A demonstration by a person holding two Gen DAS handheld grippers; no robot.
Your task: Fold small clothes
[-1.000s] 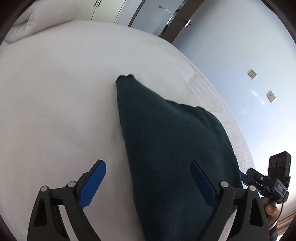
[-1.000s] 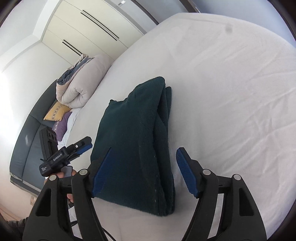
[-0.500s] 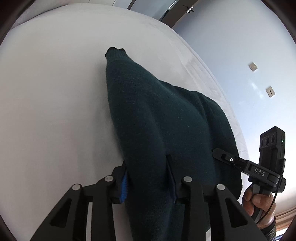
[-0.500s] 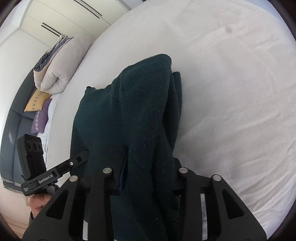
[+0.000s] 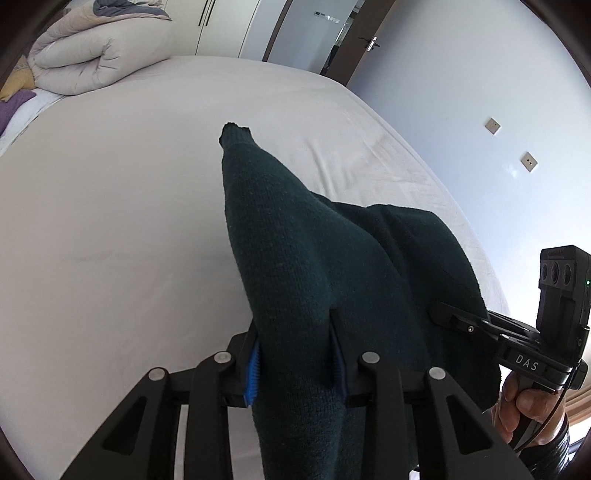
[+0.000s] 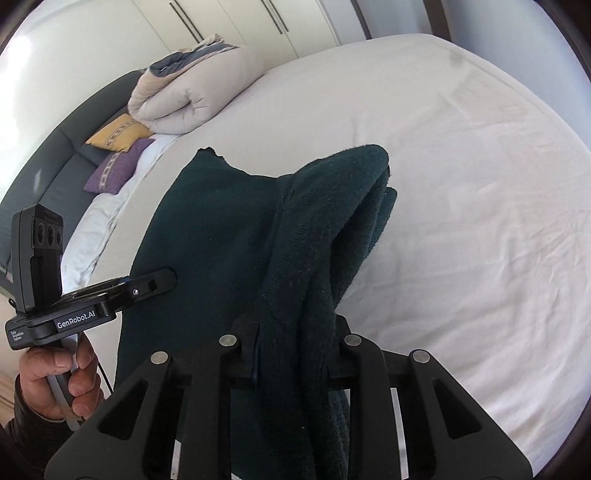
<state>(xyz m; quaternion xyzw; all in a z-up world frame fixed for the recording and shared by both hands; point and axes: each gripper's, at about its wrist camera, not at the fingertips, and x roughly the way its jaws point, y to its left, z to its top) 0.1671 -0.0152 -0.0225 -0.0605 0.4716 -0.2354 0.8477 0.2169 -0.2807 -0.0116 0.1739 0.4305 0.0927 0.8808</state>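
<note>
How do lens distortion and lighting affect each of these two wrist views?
Left wrist view: fisheye bows the bed edge, dark vignette in the corners, glare on the wall. Right wrist view: same curving; overexposed wardrobe upper left, dark green sweater shows little detail.

white bed sheet [image 5: 110, 221]; rolled beige duvet [image 6: 192, 99] at the bed's head end, with a yellow pillow [image 6: 118, 137] and purple pillow [image 6: 120, 171] beside it; white wardrobe doors [image 6: 236, 26]; two wall plates [image 5: 492, 126] on the pale wall.
</note>
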